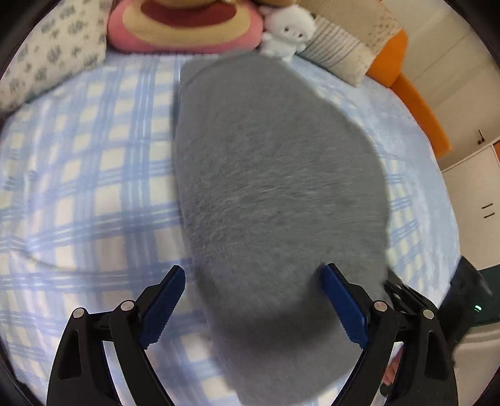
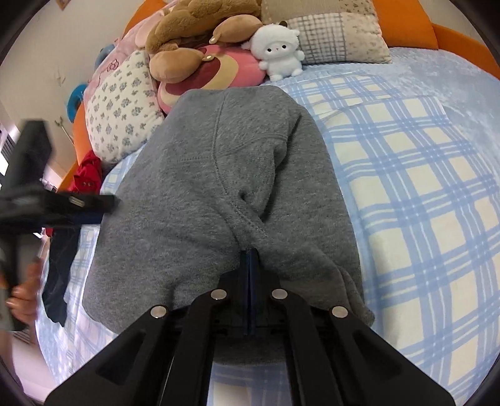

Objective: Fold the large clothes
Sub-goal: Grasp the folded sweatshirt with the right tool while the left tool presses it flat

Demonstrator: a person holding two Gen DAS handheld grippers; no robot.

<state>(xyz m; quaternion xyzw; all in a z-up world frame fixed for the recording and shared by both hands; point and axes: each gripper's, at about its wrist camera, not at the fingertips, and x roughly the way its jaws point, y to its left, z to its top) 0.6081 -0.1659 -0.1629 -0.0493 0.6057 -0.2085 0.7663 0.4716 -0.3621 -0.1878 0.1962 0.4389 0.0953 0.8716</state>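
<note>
The left gripper (image 1: 253, 299) hangs over the bed with its blue-padded jaws spread wide. Grey cloth lies below the gap, but neither pad presses on it. The right gripper (image 2: 250, 265) has its jaws closed tight, pinching a bunched fold of the grey sweatshirt (image 2: 218, 187) at the garment's near edge, where a stitched seam runs into the pads.

At the head of the bed (image 2: 422, 187), which is covered in a blue and cream checked blanket, sit a white plush toy (image 2: 278, 51), a pink round cushion (image 2: 218, 71), a brown plush toy (image 2: 200, 28), a flower-print pillow (image 2: 122, 106) and a patchwork pillow (image 2: 337, 37). An orange bed frame (image 1: 418, 106) curves round the head end. Something red (image 2: 87, 173) lies at the bed's left edge. In the right wrist view the left gripper appears blurred at the left edge, held by a hand (image 2: 23, 290).

The sweatshirt lies down the middle of the bed, stretching from the near edge toward the pillows, its fleecy grey surface mostly flat with creases gathering toward the pinched fold.
</note>
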